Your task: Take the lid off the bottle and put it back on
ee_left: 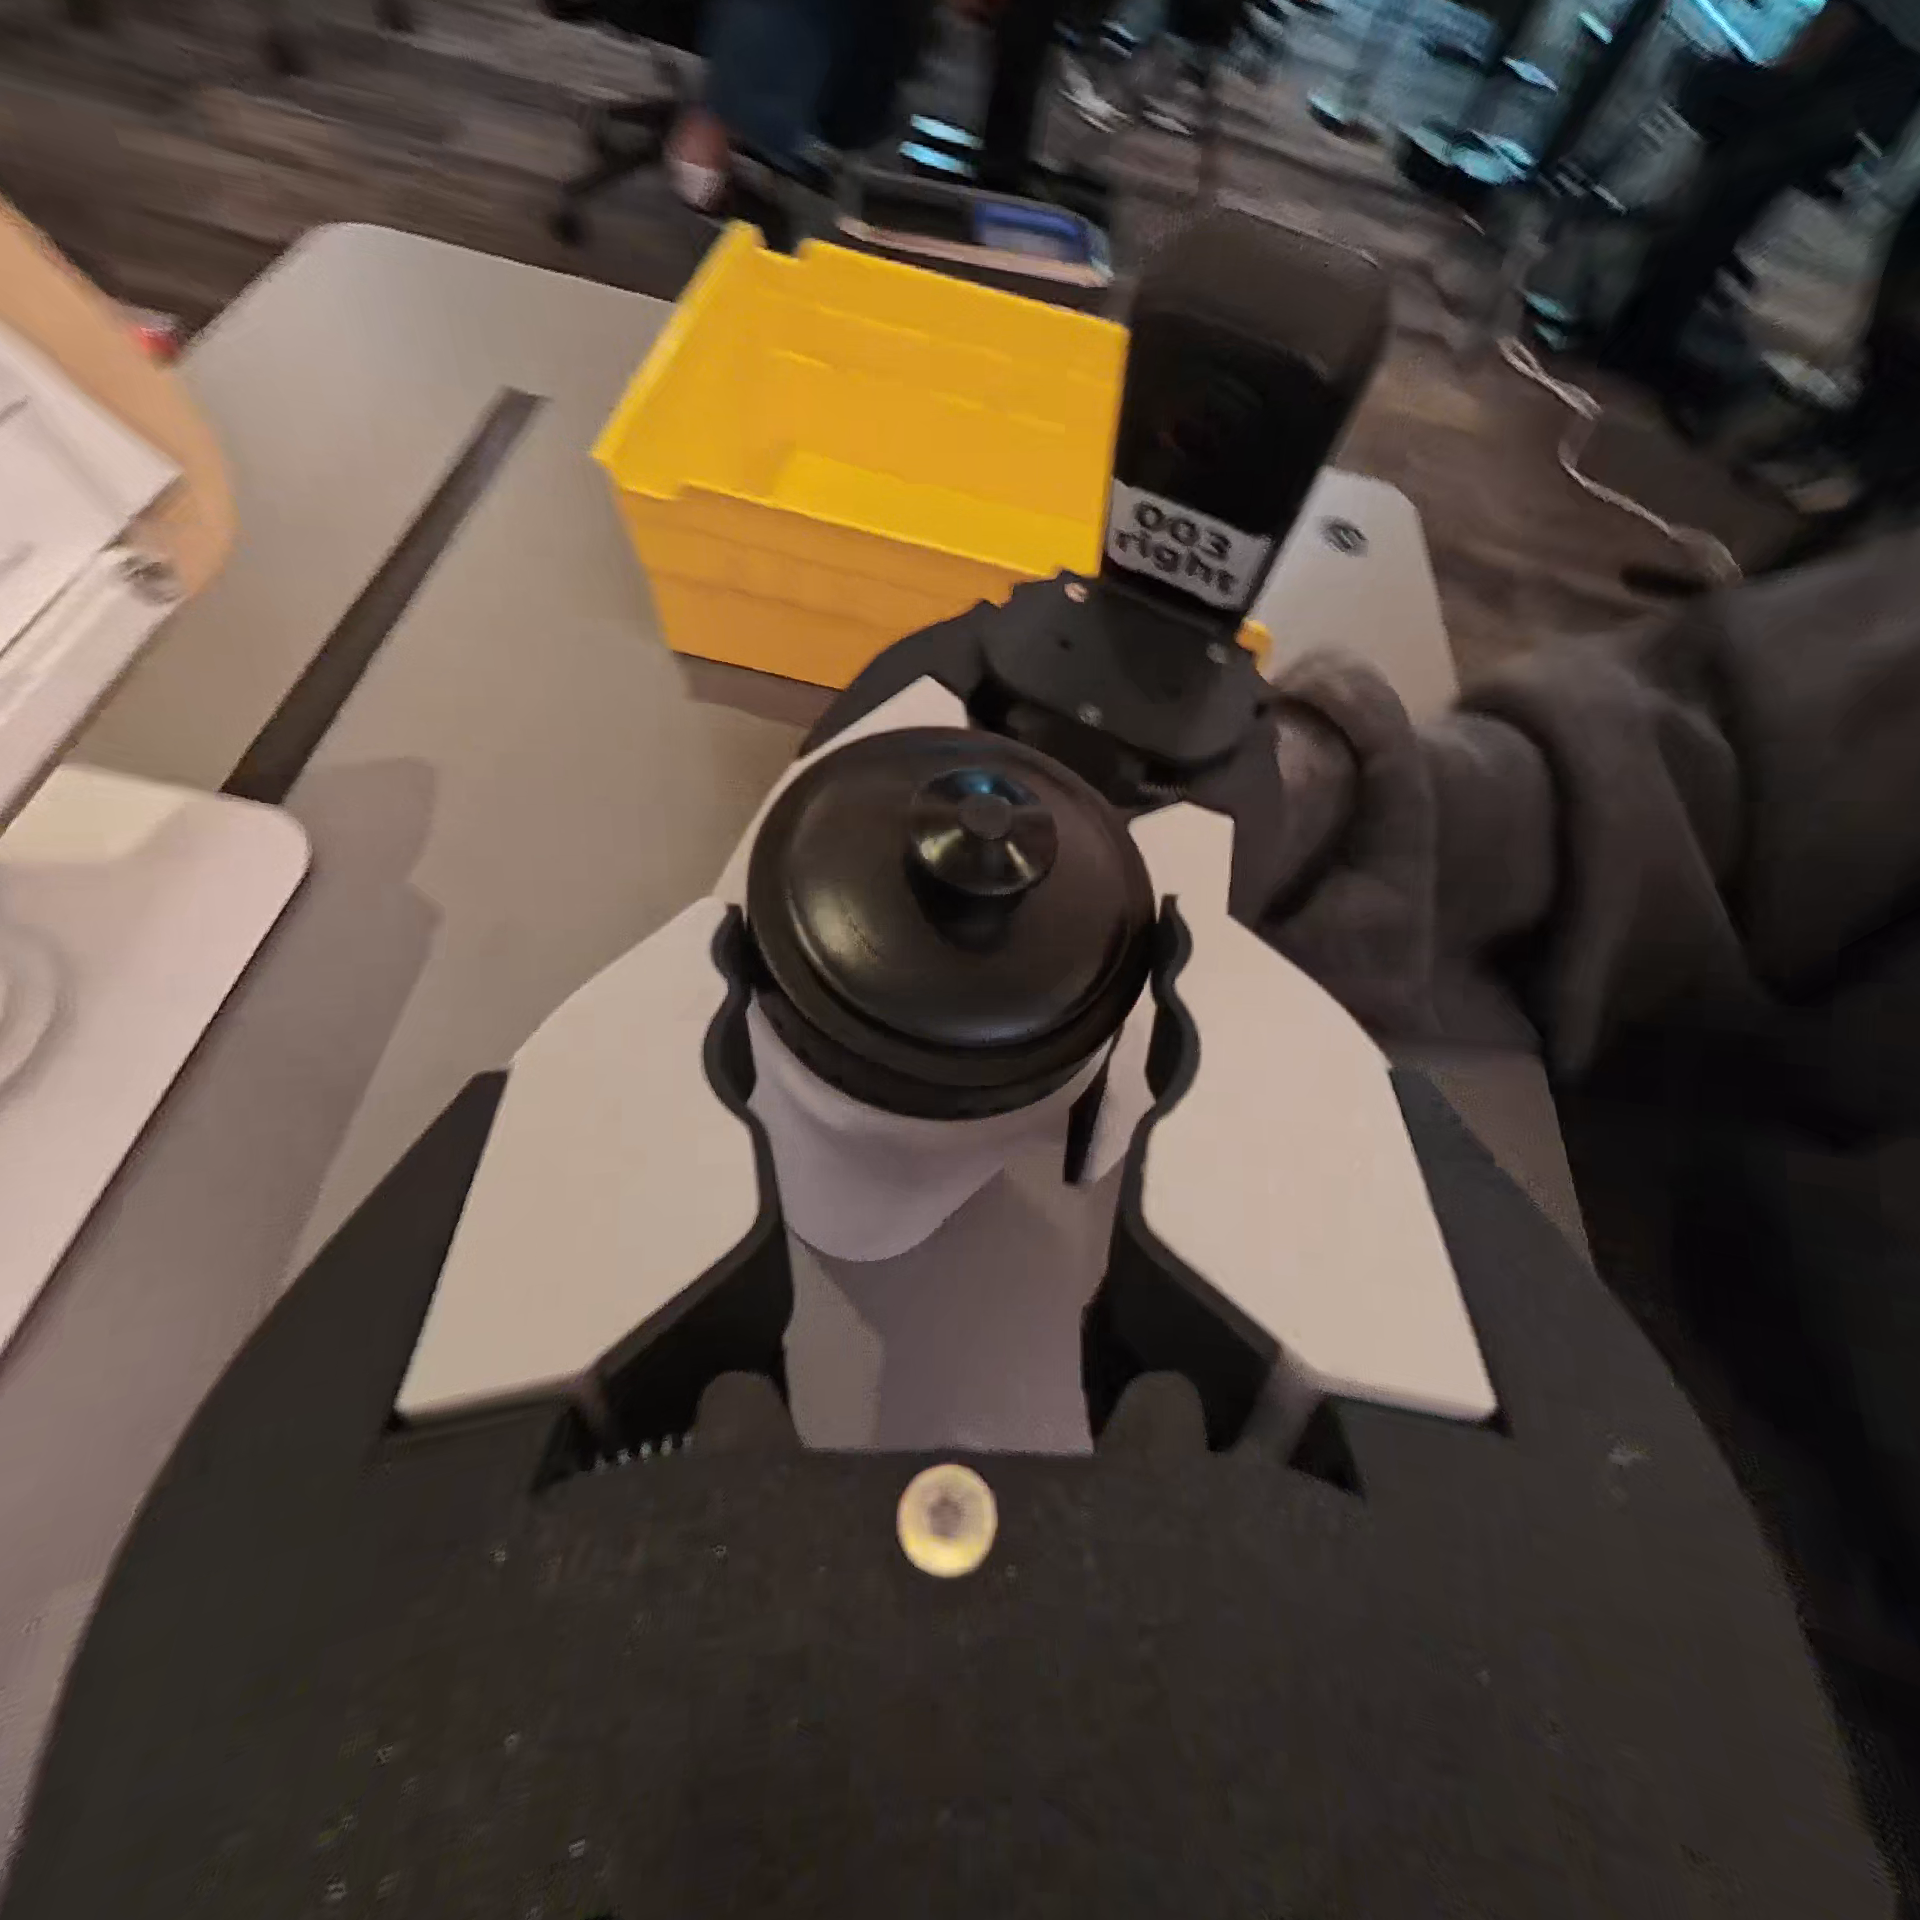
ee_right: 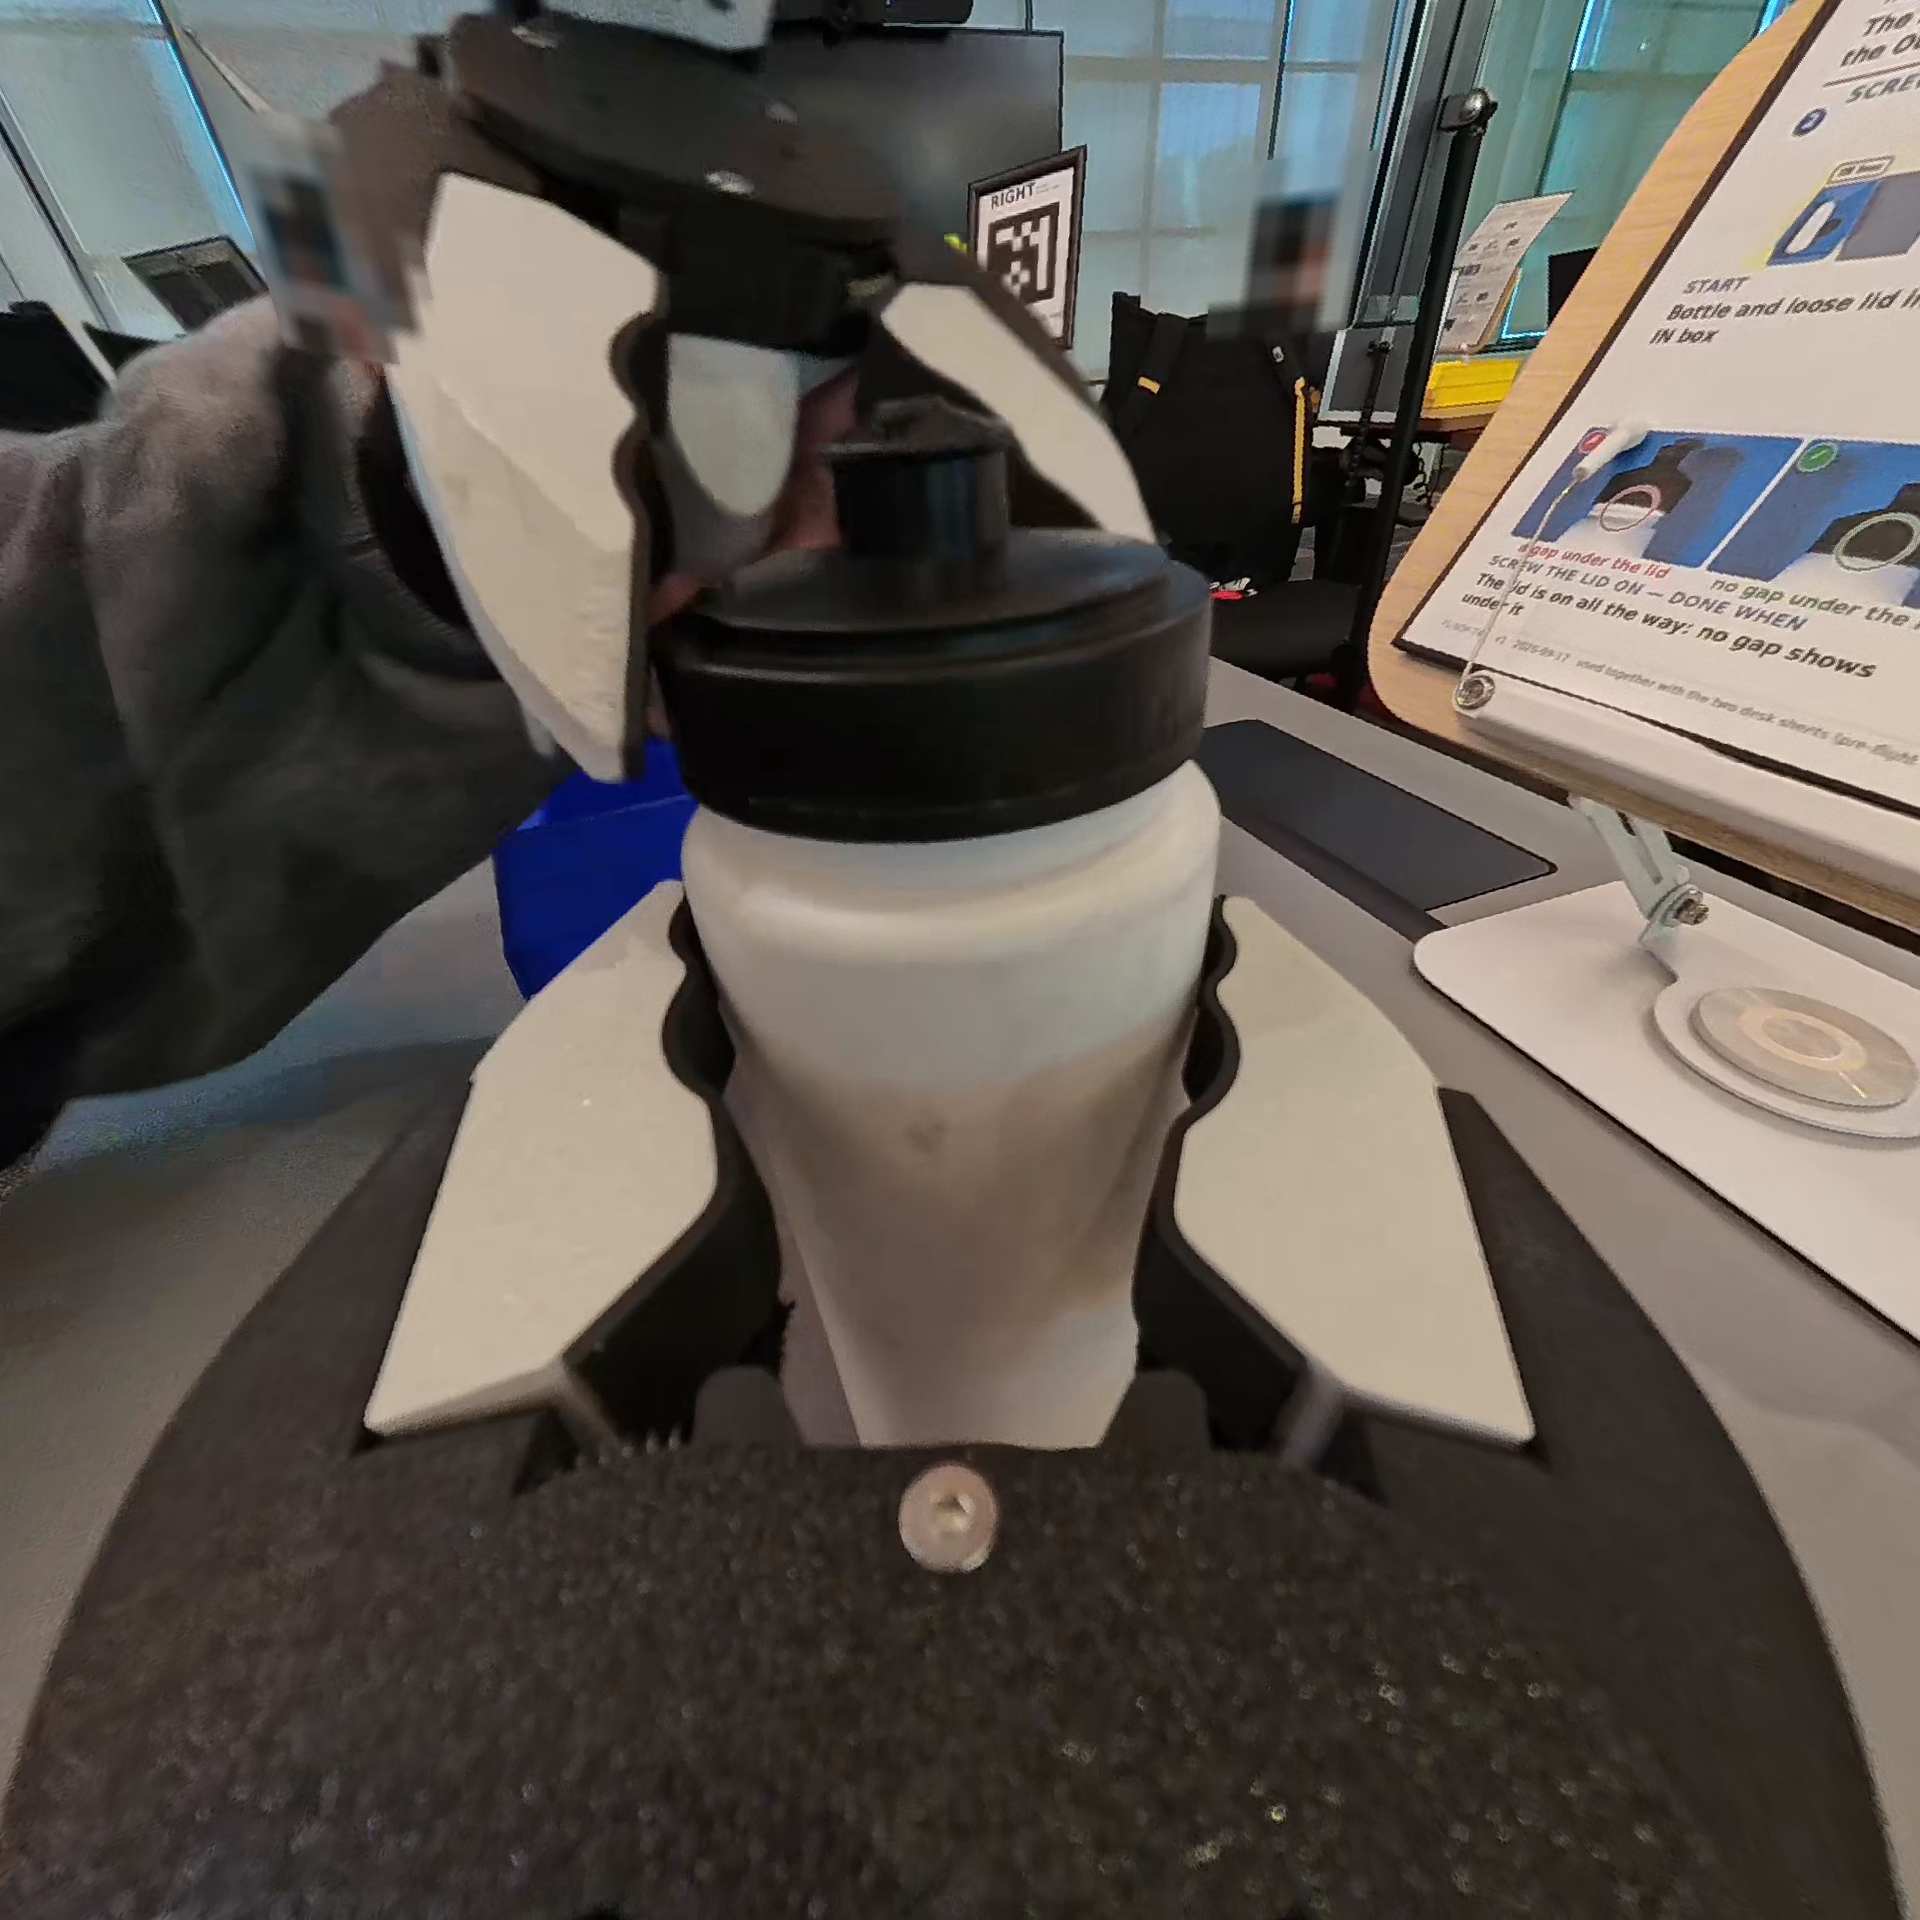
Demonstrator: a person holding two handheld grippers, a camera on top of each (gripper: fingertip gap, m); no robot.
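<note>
left wrist view: the left gripper [ee_left: 951, 966] fills the lower half of the frame, its jaws clenched around the round black lid [ee_left: 940, 914] at the centre. the lid has a raised spout in its middle and sits on top of the white bottle [ee_left: 914, 1195], whose body shows just below it between the jaws. directly behind, in the upper middle, is the right gripper [ee_left: 1122, 696]; its jaw tips are hidden behind the lid here. a grey sleeve [ee_left: 1558, 810] comes in from the right edge. a yellow bin [ee_left: 862, 457] stands on the grey table [ee_left: 436, 623] in the upper middle, and a white stand base [ee_left: 135, 935] lies at the left edge. the background is blurred.

right wrist view: the right gripper [ee_right: 951, 997] fills the lower half, its jaws grasping the white bottle [ee_right: 956, 1039] around its body at the centre of the frame. the bottle stands upright with the black lid [ee_right: 935, 686] on its top. the left gripper [ee_right: 894, 613] reaches down from the upper left, its jaws on either side of the lid. a blue bin [ee_right: 582, 883] shows at middle left behind the bottle. an instruction board [ee_right: 1714, 416] on a stand occupies the right edge.
</note>
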